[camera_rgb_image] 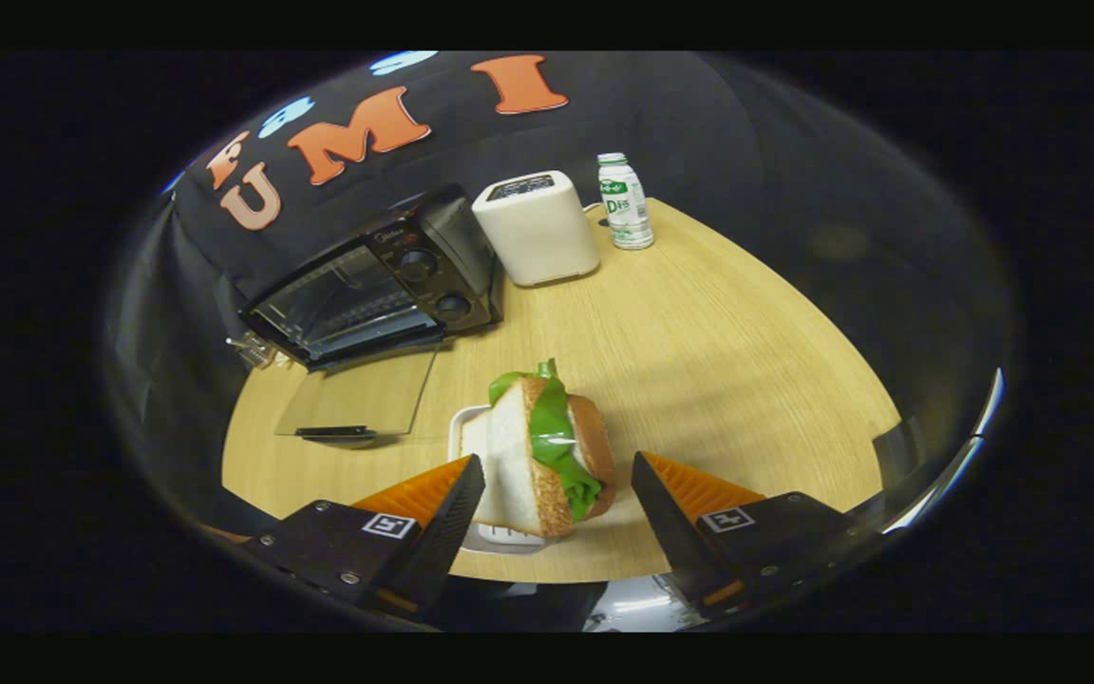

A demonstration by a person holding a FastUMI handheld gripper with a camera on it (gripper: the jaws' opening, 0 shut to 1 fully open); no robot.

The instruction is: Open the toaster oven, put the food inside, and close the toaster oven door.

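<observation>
At about ten o'clock from your tongs, beyond the fingers and against the booth wall, the toaster oven [376, 290] stood with its glass door [357, 399] already dropped flat onto the table [699, 361], the cavity open toward you. A small clear item lay just beside the oven's left corner; it was too small to identify. At eleven to twelve o'clock, right of the oven and touching or nearly touching its side, stood a white box-shaped appliance [536, 228], and just past it toward one o'clock a small bottle [625, 201].

The sandwich [542, 446] lay at twelve o'clock, between your fingers and slightly ahead of them, standing on edge on a small white tray [471, 427]. Its long axis ran away from you, so the bread faces looked toward the two fingers. Your gripper [556, 494] stood wide. The left finger appeared at or very near the white bread face; the right finger stood clearly apart from the crust side, so nothing was clamped yet.

In my judgement the grasp was the step in hand. The lowered door's front edge lay near the tray at ten o'clock and would need clearing; the table to the right, from one to three o'clock, offered open room
</observation>
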